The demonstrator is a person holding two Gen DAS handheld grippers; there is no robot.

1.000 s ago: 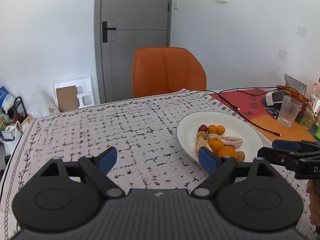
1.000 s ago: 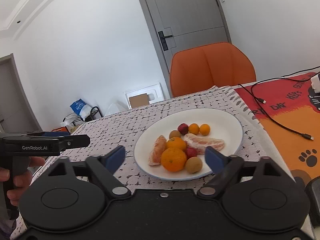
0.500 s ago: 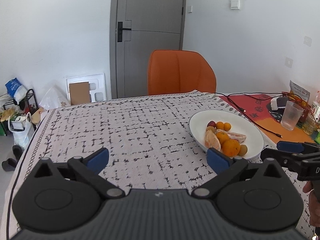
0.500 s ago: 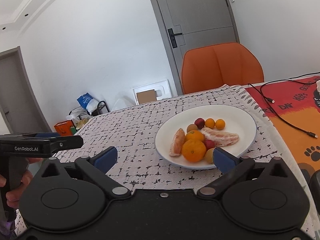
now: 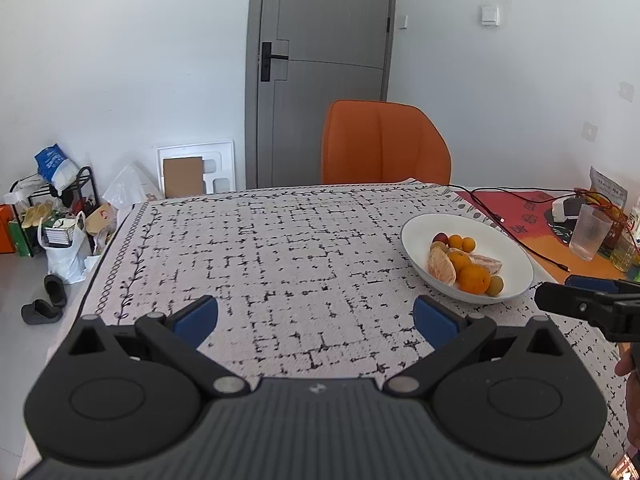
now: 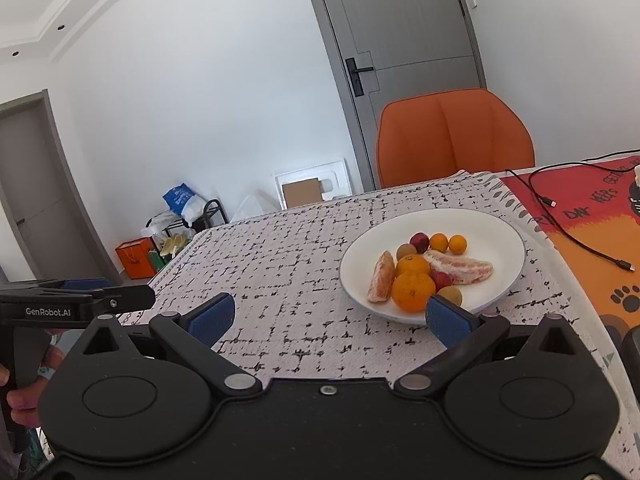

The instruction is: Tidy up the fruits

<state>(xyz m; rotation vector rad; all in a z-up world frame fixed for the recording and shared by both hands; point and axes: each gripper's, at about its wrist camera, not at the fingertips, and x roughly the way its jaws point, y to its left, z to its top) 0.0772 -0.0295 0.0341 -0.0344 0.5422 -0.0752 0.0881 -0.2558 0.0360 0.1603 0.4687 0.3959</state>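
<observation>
Both claws, left claw [image 5: 316, 316] and right claw [image 6: 330, 314], are hanging released and empty over the table [image 5: 280, 248], fruits [image 6: 416, 268] lying heaped on the plate [image 6: 500, 240]; approach one piece squarely

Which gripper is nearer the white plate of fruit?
Right. The right gripper hangs open just short of the white plate; the left gripper, also open, is off to the plate's left.

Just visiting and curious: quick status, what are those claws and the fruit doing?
Left claw and right claw open, empty, above the tablecloth. Fruit all on the white plate. Nothing in the way.
</observation>
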